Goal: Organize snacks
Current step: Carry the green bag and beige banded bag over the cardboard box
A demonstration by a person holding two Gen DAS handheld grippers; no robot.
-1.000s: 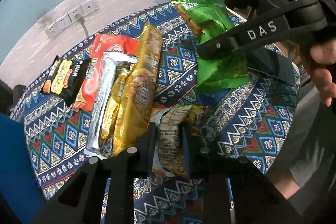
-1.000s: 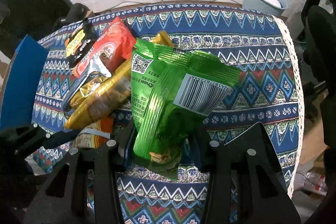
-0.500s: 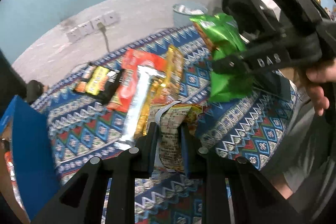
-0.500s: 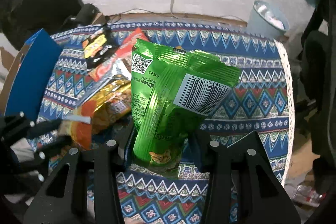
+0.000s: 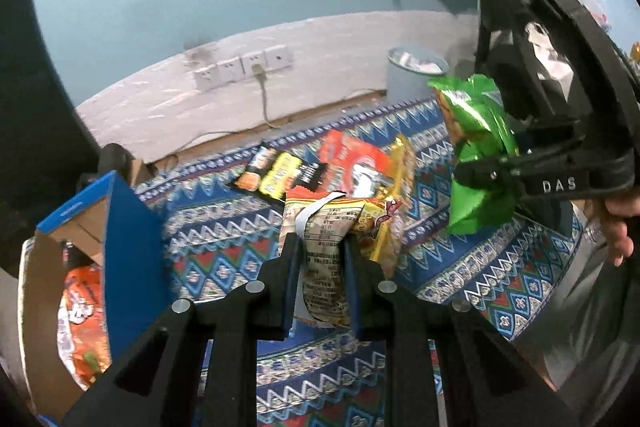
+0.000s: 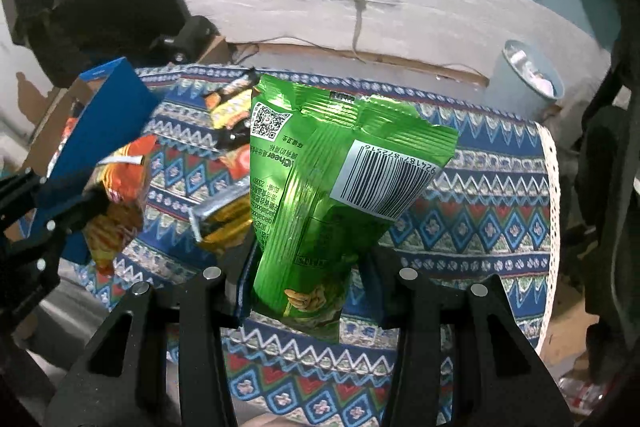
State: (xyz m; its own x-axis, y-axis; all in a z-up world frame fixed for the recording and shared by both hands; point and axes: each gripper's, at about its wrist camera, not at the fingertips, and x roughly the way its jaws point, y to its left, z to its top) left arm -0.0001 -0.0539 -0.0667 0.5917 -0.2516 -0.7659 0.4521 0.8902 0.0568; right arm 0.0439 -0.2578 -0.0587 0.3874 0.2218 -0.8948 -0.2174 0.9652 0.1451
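Note:
My left gripper is shut on an orange-yellow snack packet and holds it above the patterned tablecloth. It also shows in the right wrist view. My right gripper is shut on a green snack bag, held in the air to the right; the bag also shows in the left wrist view. A black-yellow packet, a red packet and a gold packet lie on the table. A blue cardboard box stands open at the left with orange snacks inside.
A grey waste bin stands beyond the table by the wall with sockets. The table's lace edge runs down the right side. A black chair is at the far right.
Both grippers have risen with their packets. The left gripper has swung left, bringing the blue box into view. The green bag stays gripped.

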